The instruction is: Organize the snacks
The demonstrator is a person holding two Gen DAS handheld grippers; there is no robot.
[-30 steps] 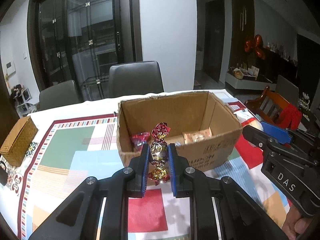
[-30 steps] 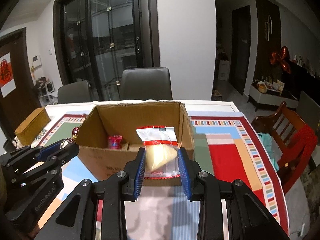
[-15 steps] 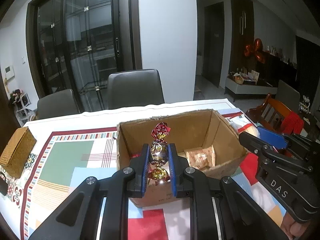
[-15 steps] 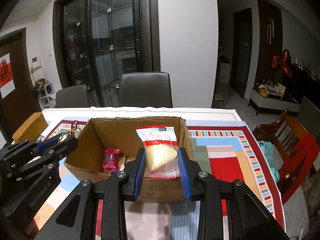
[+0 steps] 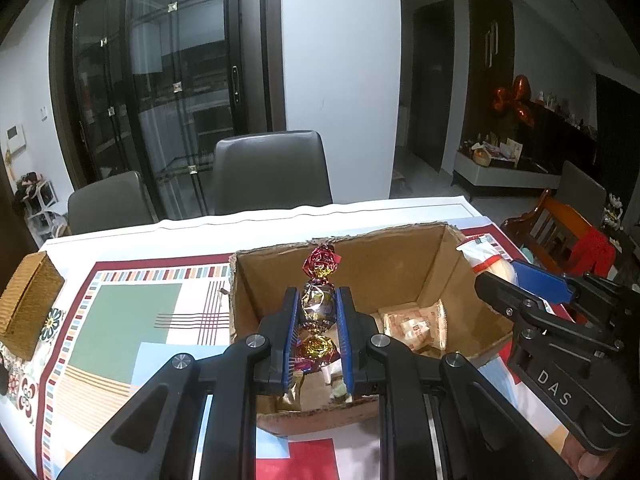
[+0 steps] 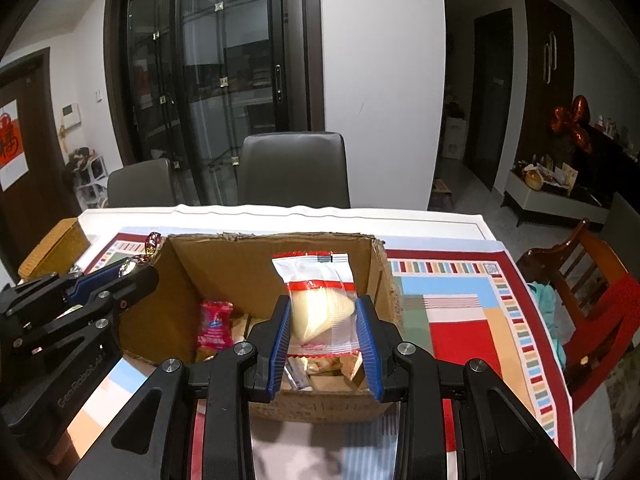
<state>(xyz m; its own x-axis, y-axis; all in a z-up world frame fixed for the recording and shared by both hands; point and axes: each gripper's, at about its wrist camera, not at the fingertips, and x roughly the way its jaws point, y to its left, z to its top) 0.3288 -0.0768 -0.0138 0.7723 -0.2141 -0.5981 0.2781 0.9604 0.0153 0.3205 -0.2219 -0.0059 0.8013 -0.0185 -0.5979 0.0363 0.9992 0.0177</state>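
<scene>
On the left, the left gripper [image 5: 317,330] has its fingers clamped on a foil-wrapped candy [image 5: 318,306] above the cardboard box [image 5: 436,276] on the desk [image 5: 120,320]. On the right, the right gripper [image 6: 323,340] pinches a clear-wrapped pastry [image 6: 320,308] over the same box.

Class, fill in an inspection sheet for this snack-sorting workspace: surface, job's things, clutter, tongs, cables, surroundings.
Surface: table under a colourful patterned cloth.
Job's things: open cardboard box already holding wrapped snacks, among them a pink packet.
Clutter: woven box at the table's left edge.
Tongs: left tongs shut on foil candy; right tongs shut on white pastry packet; both over the box.
Cables: nothing seen.
Surroundings: grey chairs, glass doors, wooden chair.
</scene>
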